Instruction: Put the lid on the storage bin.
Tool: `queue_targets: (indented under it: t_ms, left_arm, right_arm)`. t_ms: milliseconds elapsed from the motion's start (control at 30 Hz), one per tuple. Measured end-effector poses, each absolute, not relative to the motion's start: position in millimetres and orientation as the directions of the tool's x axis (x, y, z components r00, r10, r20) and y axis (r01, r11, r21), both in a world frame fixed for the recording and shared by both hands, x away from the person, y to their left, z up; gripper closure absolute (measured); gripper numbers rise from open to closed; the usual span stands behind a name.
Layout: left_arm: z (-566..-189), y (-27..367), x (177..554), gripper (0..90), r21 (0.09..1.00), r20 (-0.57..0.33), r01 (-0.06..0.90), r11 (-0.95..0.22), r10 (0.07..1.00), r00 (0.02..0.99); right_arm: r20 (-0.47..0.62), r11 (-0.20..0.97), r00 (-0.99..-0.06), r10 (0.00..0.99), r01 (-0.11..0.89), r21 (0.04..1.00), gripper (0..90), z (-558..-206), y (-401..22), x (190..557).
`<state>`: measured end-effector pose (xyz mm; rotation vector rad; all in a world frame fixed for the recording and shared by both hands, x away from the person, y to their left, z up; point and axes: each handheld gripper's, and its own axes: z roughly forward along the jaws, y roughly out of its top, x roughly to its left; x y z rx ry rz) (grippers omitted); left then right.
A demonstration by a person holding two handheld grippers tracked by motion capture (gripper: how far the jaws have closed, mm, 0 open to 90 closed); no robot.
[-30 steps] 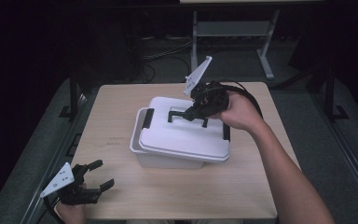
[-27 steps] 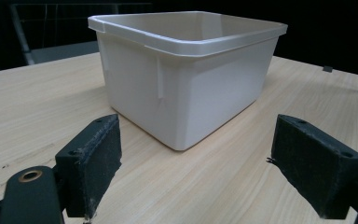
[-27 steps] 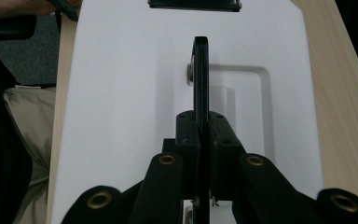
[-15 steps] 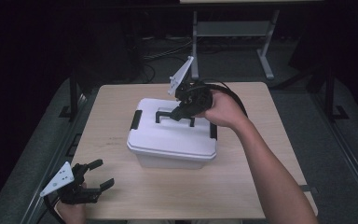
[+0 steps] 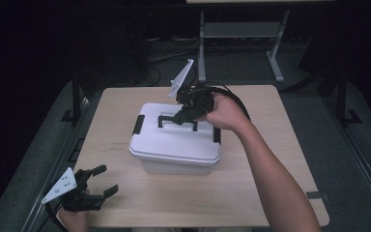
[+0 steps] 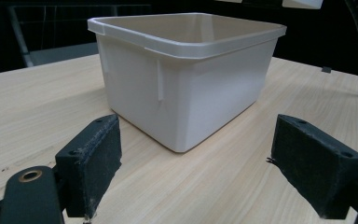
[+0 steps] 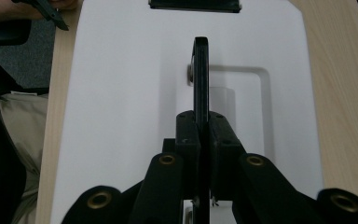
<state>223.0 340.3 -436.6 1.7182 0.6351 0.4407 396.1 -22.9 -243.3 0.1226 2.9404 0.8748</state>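
Right gripper (image 5: 186, 115) clamped on the thin black handle (image 7: 200, 70) of a smooth white rectangular lid (image 5: 174, 142), lid on a plastic bin (image 6: 182, 84) mid-table, left gripper (image 5: 96, 181) spread, foam-padded, over pale woodgrain table (image 5: 270, 125).

The box (image 5: 175, 145) has been dragged leftward by its handle (image 5: 178, 119).

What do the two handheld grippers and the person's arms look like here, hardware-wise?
Both are black two-jaw linkage grippers. The left gripper carries a grey three-cornered plate and has blocky, foam-like black pads. The right gripper has the same grey plate, brass-coloured rivets at its linkage joints, and a black cable looping behind the hand. The right forearm is bare, no sleeve visible.
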Motion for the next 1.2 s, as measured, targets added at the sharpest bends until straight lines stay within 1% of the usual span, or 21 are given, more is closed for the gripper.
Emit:
queue_targets:
  t_ms: [167, 233, 700, 1200]
  left_arm:
    - [-436.3, 340.2, 222.8, 15.7, 0.971, -0.037, 0.175, -0.160, 0.626, 0.779]
    - [-436.5, 339.8, 224.2, 15.7, 0.970, -0.048, 0.186, -0.158, 0.625, 0.779]
    - [-435.5, 340.8, 222.7, 15.7, 0.971, -0.039, 0.178, -0.160, 0.626, 0.779]
    - [-435.9, 341.4, 222.5, 15.7, 0.970, -0.043, 0.182, -0.159, 0.629, 0.776]
  right_arm:
    - [-0.036, 0.837, -0.994, 0.107, 0.070, 0.543, 84.0, -247.9, -21.0, 401.7]
    - [-0.038, 0.838, -0.994, 0.100, 0.064, 0.542, 84.0, -249.2, -20.0, 403.3]
    - [-0.019, 0.853, -0.996, 0.089, 0.067, 0.518, 84.0, -266.8, -12.7, 417.1]
    - [-0.002, 0.845, -0.996, 0.090, 0.075, 0.530, 83.9, -274.0, -11.5, 427.7]
